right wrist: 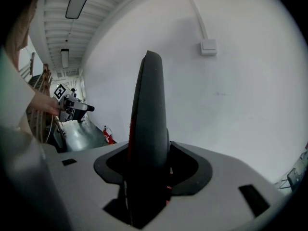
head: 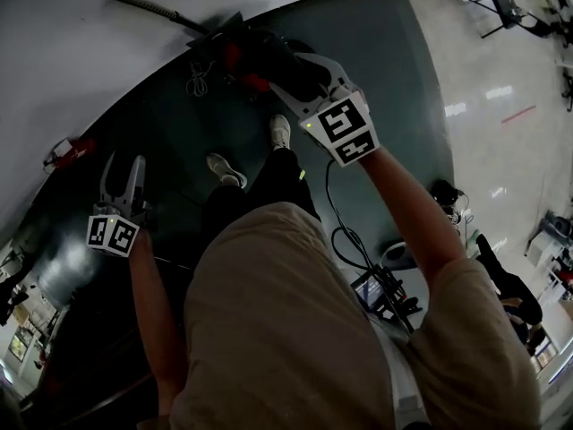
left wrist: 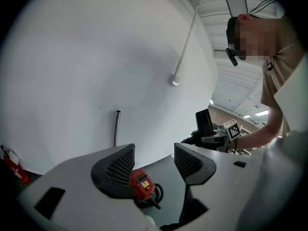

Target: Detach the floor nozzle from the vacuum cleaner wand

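The vacuum cleaner's red and black body (head: 255, 61) is up off the dark floor, and its thin wand (head: 148, 7) runs away to the upper left toward the white wall. My right gripper (head: 291, 74) is shut on the vacuum's black handle (right wrist: 149, 129), which fills the space between its jaws. My left gripper (head: 124, 164) hangs open and empty, well to the left of the body. Between its fingers in the left gripper view I see a red part of the vacuum (left wrist: 142, 184) lower down, and a metal tube (left wrist: 117, 129) against the wall. No floor nozzle is plainly visible.
A red fire extinguisher (head: 67, 150) stands by the wall at left. The person's shoes (head: 280, 131) are on the dark floor (head: 385, 79) below the vacuum. A black cable (head: 349, 240) and a small device (head: 380, 289) lie at right.
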